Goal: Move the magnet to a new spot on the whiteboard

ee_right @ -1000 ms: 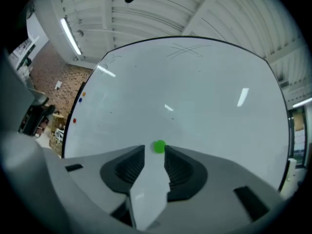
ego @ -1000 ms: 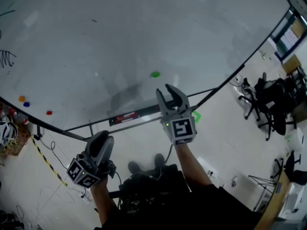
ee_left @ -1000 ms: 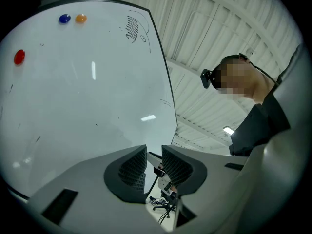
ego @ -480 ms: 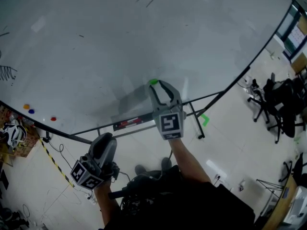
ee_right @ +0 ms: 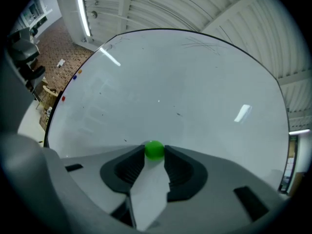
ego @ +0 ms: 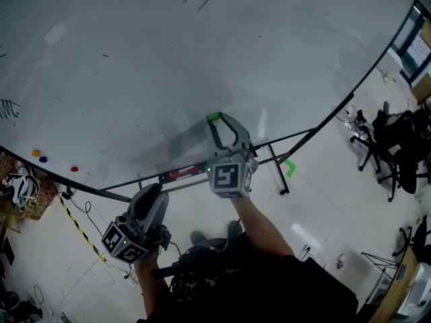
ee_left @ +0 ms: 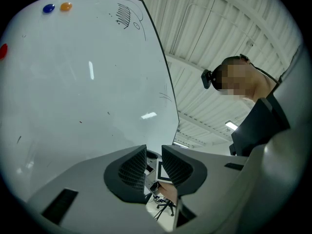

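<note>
A small round green magnet sits on the low middle of the big whiteboard. My right gripper is pressed up to the board and shut on it. In the right gripper view the green magnet is pinched between the two fingertips of that gripper. My left gripper hangs low, below the board's bottom edge, and is shut with nothing in it. In the left gripper view its jaws stand almost together, pointing up past the whiteboard.
Orange, blue and red magnets sit at the board's lower left. The board's stand frame crosses below. Office chairs stand at the right, boxes and clutter at the left, striped floor tape nearby.
My right gripper rose from below the green magnet to the board and closed round it, then rolled a little. The left gripper stayed low.
</note>
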